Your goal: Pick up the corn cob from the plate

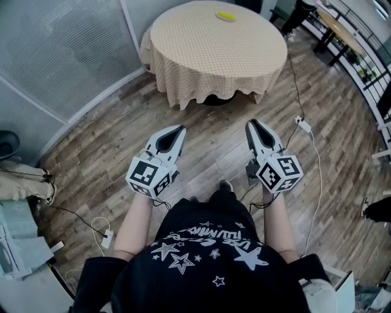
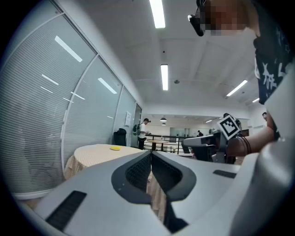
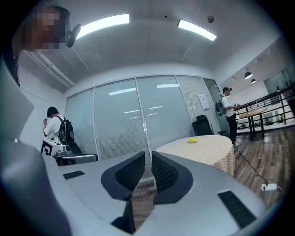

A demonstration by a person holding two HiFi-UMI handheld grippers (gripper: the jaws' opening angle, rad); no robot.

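Holding: one person holds two grippers level, both pointing toward the table.
Table: one round table (image 1: 201,58) under a checked cloth.
Left gripper (image 1: 181,128): well short of the table, jaws pressed together, nothing between them.
Right gripper (image 1: 250,123): equally short of the table, jaws closed, empty.
Plate: one yellow plate (image 1: 226,16) near the table's far edge; too small to tell the corn cob from it.
Bystanders: two, one beyond the table (image 3: 228,108), one with a backpack (image 3: 55,125).
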